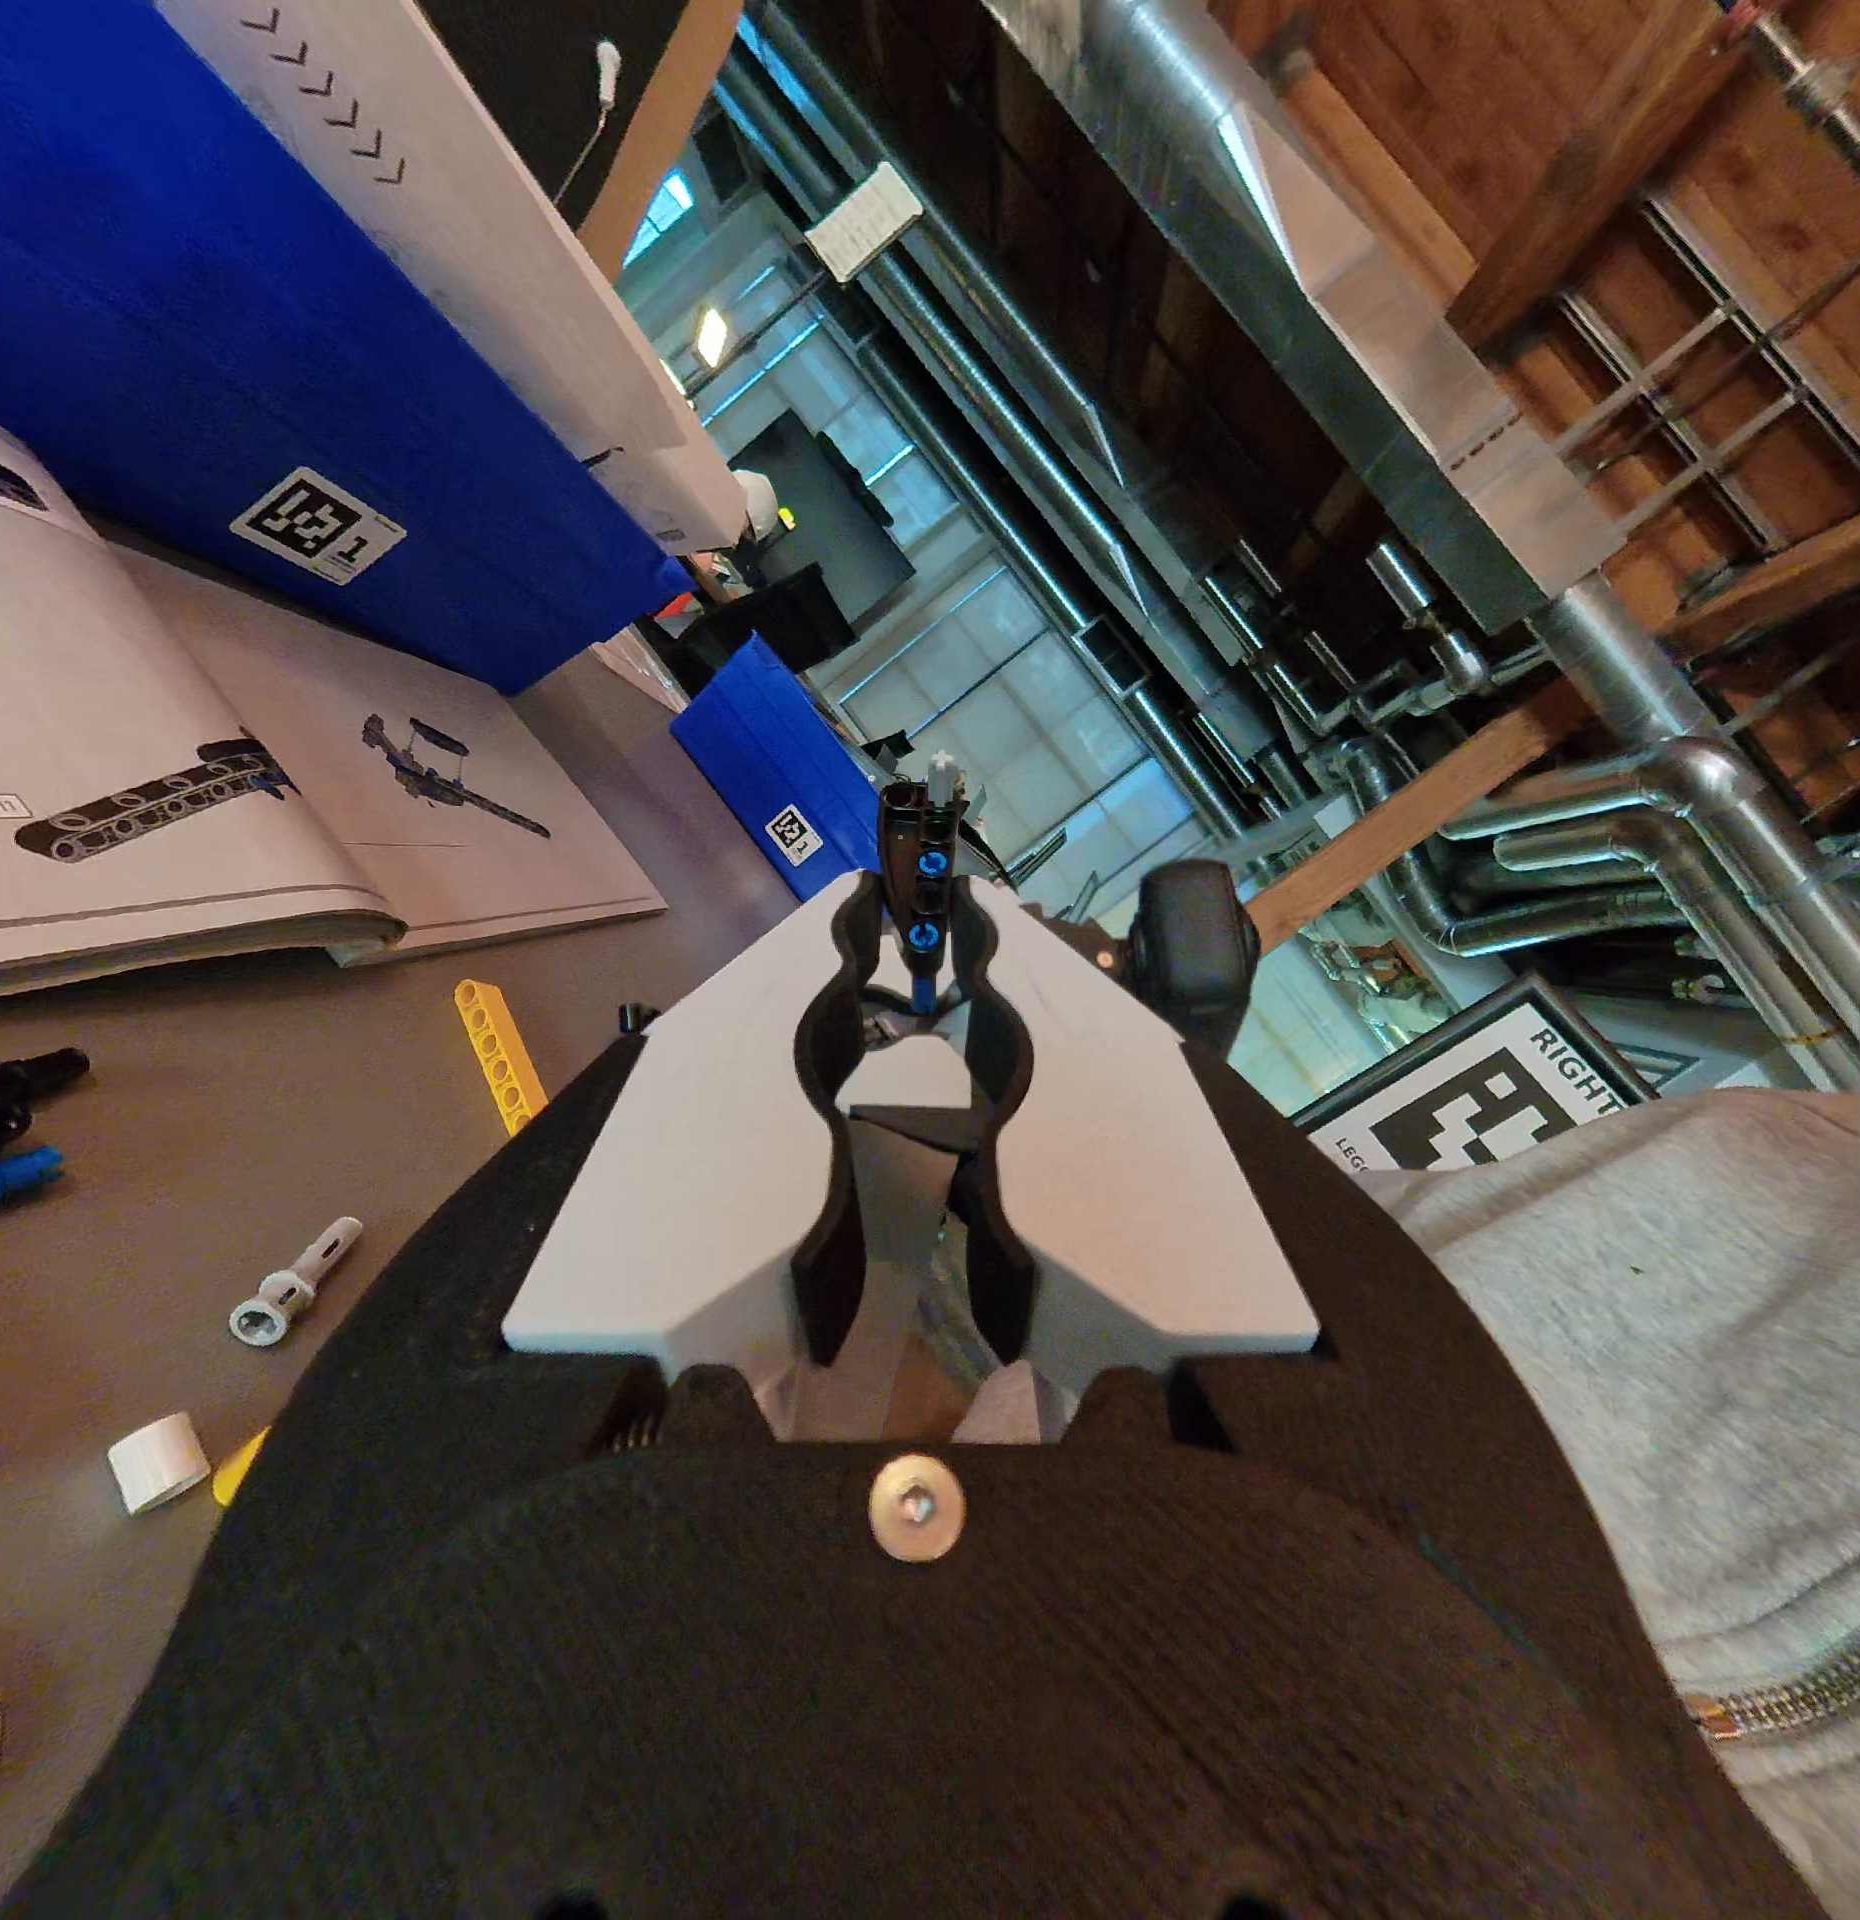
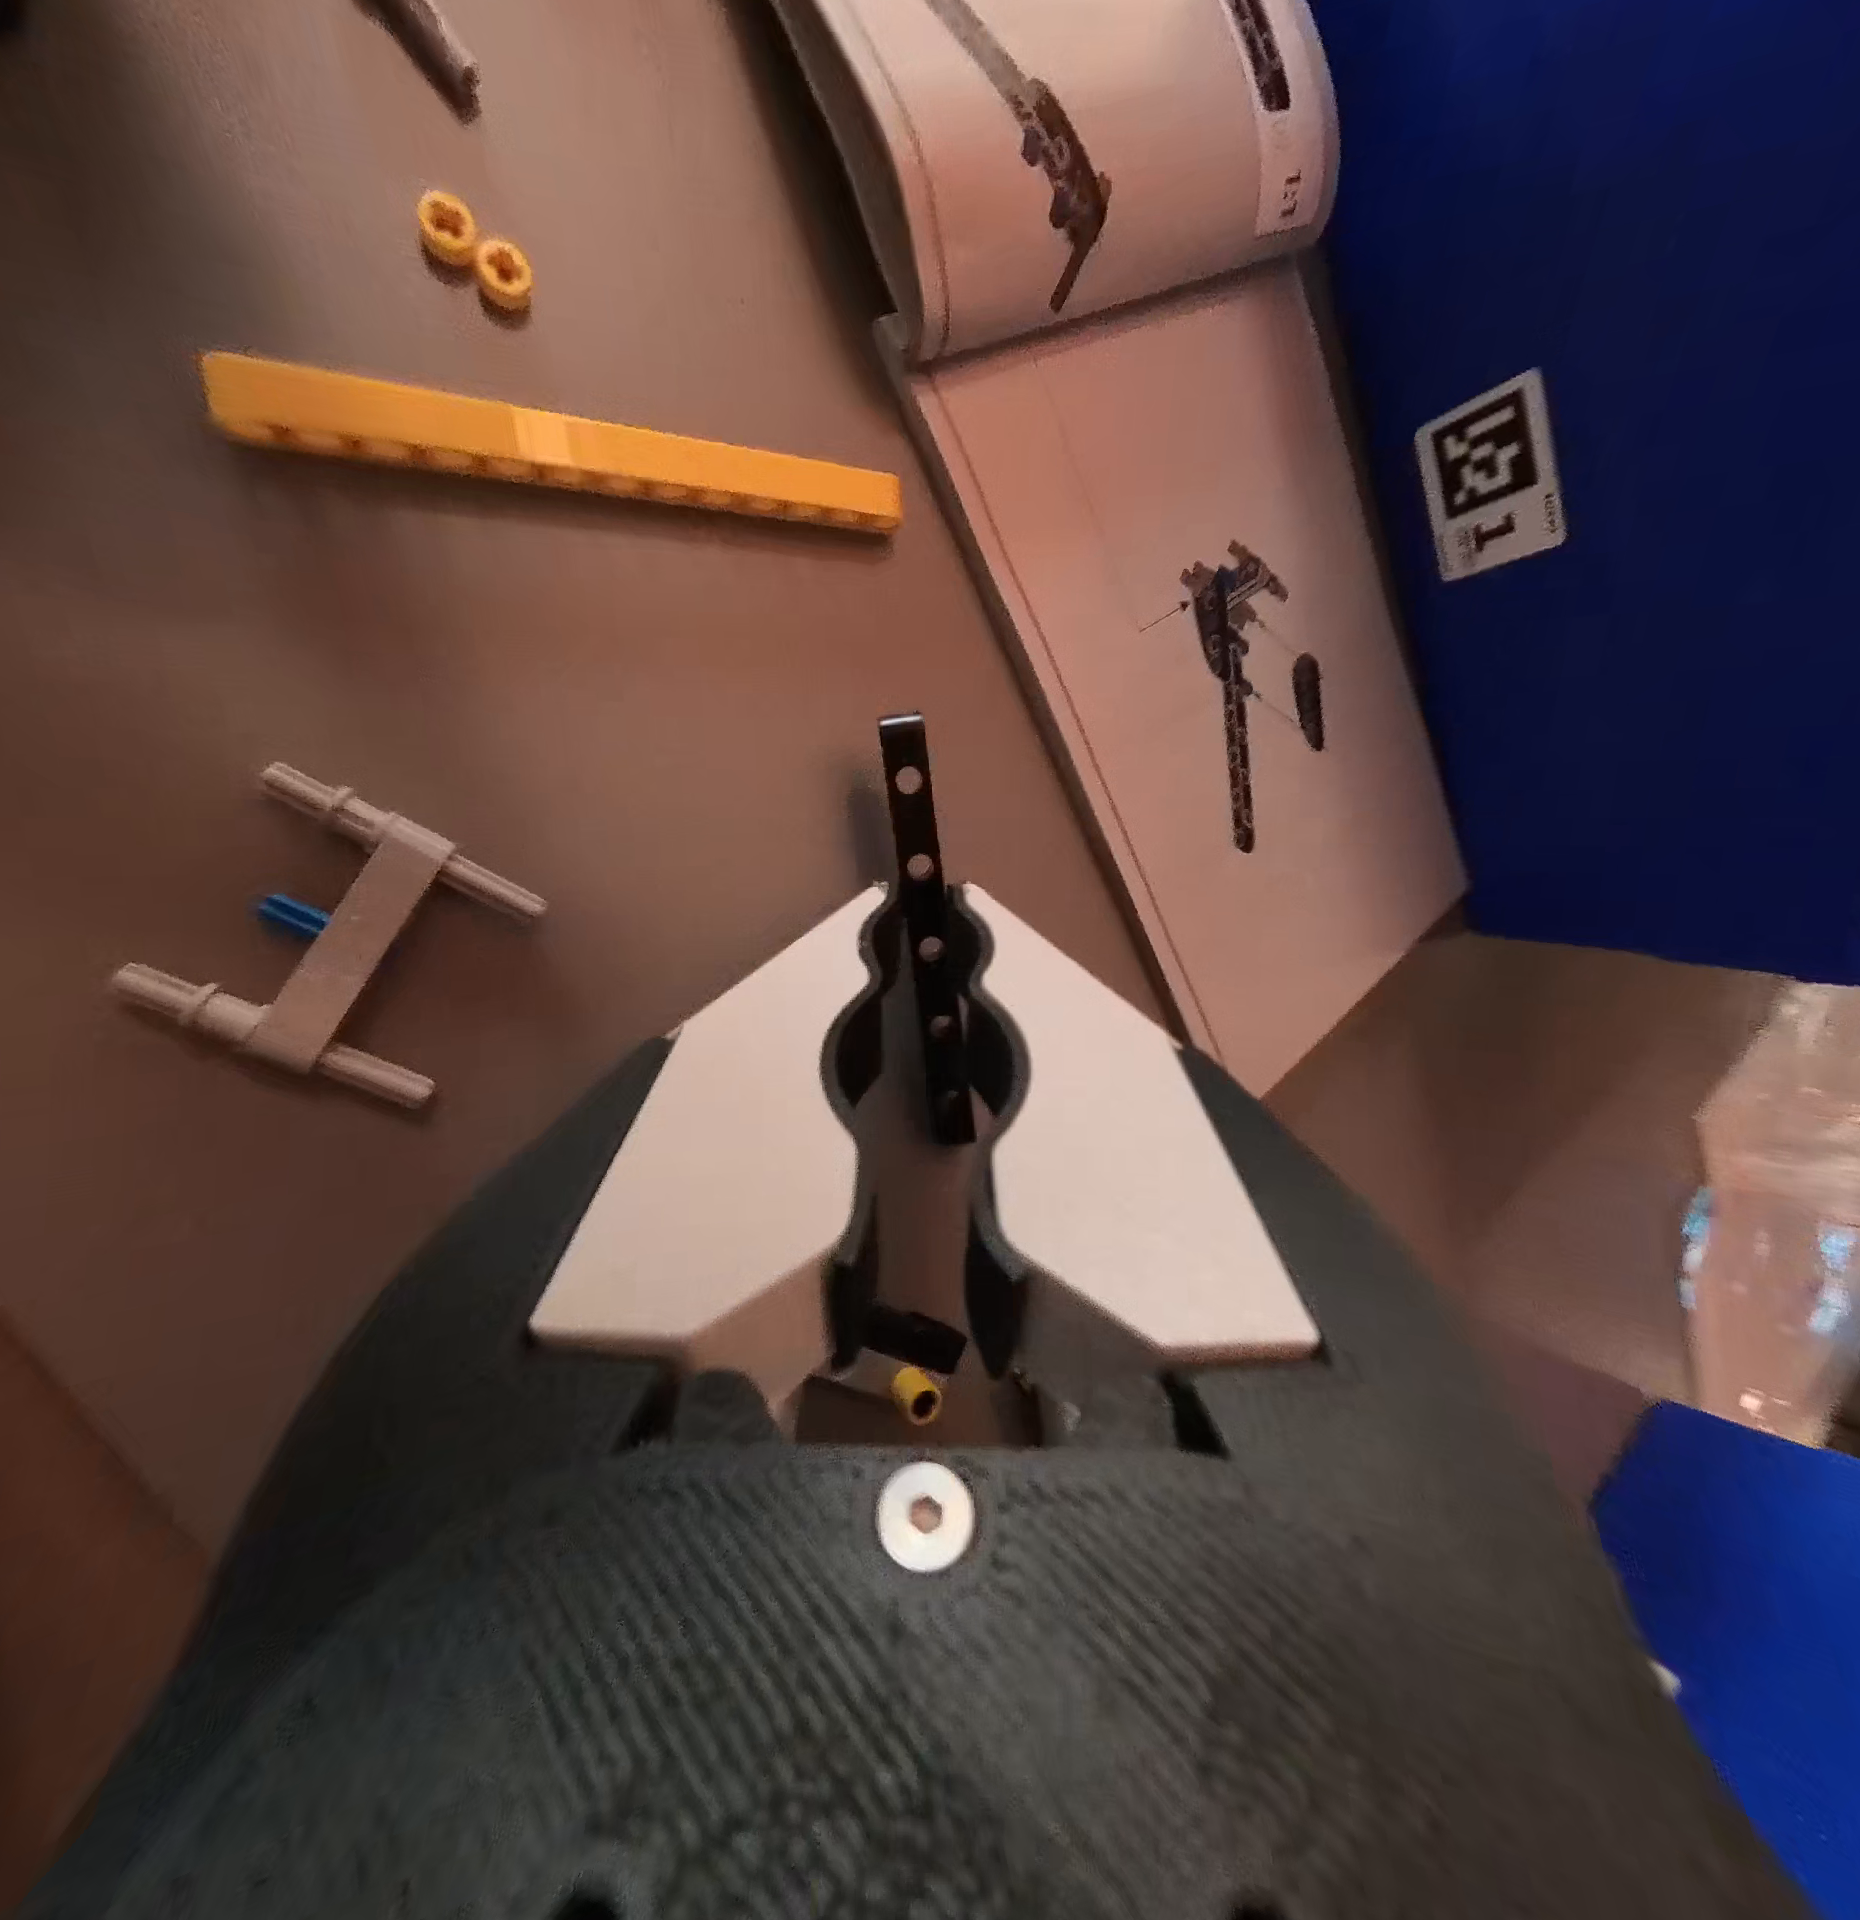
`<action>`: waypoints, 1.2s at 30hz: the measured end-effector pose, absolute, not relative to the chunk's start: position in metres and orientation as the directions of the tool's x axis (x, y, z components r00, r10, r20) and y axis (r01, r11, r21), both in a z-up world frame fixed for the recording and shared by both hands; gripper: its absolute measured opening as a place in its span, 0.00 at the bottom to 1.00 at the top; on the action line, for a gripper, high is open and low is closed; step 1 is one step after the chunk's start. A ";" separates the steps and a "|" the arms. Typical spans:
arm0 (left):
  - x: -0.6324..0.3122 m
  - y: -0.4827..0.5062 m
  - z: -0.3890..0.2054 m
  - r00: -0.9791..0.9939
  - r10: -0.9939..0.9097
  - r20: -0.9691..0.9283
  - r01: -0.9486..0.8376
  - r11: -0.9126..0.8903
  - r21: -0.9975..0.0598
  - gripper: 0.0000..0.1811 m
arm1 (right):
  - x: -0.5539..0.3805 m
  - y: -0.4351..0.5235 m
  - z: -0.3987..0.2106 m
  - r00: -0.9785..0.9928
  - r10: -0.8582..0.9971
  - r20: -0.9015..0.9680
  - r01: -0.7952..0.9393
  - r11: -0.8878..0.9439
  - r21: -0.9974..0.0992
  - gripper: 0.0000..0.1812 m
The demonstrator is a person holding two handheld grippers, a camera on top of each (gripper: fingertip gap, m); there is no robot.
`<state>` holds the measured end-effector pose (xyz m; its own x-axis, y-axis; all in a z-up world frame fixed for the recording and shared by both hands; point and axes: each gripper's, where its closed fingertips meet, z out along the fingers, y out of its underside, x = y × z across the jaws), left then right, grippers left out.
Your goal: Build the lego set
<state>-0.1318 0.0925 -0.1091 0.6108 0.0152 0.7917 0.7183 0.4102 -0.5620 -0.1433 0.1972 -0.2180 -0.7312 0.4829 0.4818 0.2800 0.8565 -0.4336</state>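
My left gripper point(image 1: 918, 896) is shut on a small black lego assembly point(image 1: 923, 844) with blue pins and a grey tip, held up in the air above the table. My right gripper point(image 2: 921, 914) is shut on a thin black beam with holes point(image 2: 918, 873), which sticks out past the fingertips over the brown table. A long yellow beam point(image 2: 552, 445) lies on the table to the upper left of the right gripper. It also shows in the left wrist view point(image 1: 497, 1049).
An open instruction booklet point(image 2: 1175, 582) lies by a blue bin point(image 2: 1653, 312). Two yellow bushes point(image 2: 476, 249), a grey H-shaped frame point(image 2: 323, 935), a blue pin point(image 2: 287, 910), a white pin point(image 1: 292, 1283) and a white cylinder point(image 1: 159, 1463) lie on the table. A grey sleeve point(image 1: 1632, 1403) is at right. There is about 15 centimeters between the tips of the two grippers. It is some 12 centimeters from my left tips to the white cylinder point(image 1: 159, 1463).
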 end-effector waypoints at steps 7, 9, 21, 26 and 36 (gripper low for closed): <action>-0.135 0.090 -0.113 0.593 0.024 0.805 0.728 0.412 -0.548 0.05 | -0.129 0.189 -0.219 -0.730 0.510 0.455 0.309 0.840 -0.446 0.05; -0.134 0.092 -0.113 0.595 0.024 0.803 0.728 0.406 -0.552 0.05 | -0.125 0.187 -0.220 -0.733 0.531 0.424 0.325 0.822 -0.467 0.05; -0.131 0.095 -0.113 0.594 0.015 0.804 0.735 0.395 -0.551 0.05 | -0.142 0.196 -0.201 -0.768 0.628 0.128 0.443 0.665 -0.602 0.13; -0.131 0.095 -0.114 0.589 0.009 0.808 0.742 0.392 -0.544 0.05 | -0.147 0.190 -0.190 -0.782 0.620 0.063 0.449 0.632 -0.632 0.14; -0.134 0.092 -0.114 0.559 -0.028 0.829 0.763 0.407 -0.502 0.05 | -0.136 0.188 -0.208 -0.787 0.612 0.081 0.460 0.669 -0.584 0.13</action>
<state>-0.1338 0.0923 -0.1137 0.5592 -0.0279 0.8285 0.7635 0.4068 -0.5016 -0.1360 0.1880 -0.2078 -0.7870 0.6116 0.0814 0.4596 0.6692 -0.5839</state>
